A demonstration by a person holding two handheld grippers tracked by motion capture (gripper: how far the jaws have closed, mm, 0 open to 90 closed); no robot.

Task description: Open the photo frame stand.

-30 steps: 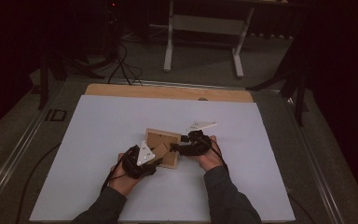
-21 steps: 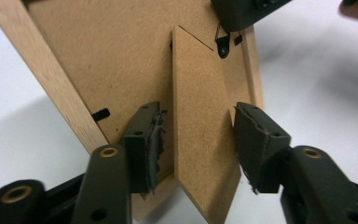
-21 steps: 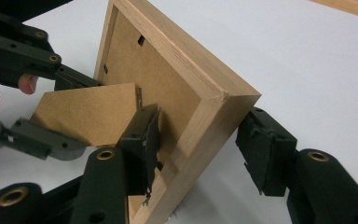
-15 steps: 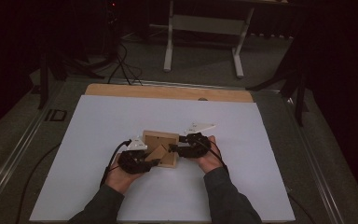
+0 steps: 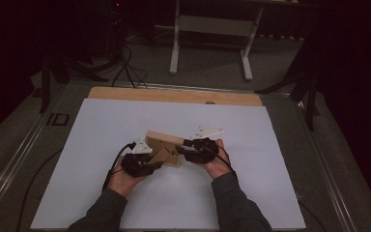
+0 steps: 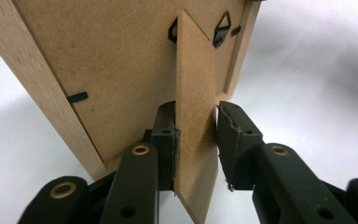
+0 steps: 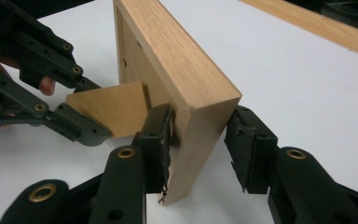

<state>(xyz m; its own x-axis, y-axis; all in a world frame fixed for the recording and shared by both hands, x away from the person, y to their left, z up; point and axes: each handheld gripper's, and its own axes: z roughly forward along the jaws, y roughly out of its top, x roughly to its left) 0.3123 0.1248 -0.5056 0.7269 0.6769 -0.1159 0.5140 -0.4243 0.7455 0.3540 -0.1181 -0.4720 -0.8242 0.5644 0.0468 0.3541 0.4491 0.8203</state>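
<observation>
Both sets of tongs have just been closing in on the wooden picture frame (image 5: 163, 146), and the left hand (image 5: 125, 178) has swung its tongs down from the tilted pose of a second ago to lie low beside the frame.

That frame stands on edge near the middle of the white counter (image 5: 101, 125), its brown back panel facing the person. A fibreboard stand flap (image 6: 195, 126) juts out from the back panel, hinged near a small metal hanger (image 6: 222, 31).

In the left gripper view, the left tongs (image 6: 196, 144) straddle this flap: one pad lies against its face, the other pad stands just off its far side with a thin gap, so the jaws are partly spread and not yet pinching.

In the right gripper view, the right tongs (image 7: 199, 149) straddle the near end of the frame's thick wooden edge. One pad touches the inner side, the other sits a little apart from the outer face, so no firm pinch there either. The left tongs show farther off in this view, at the flap.
</observation>
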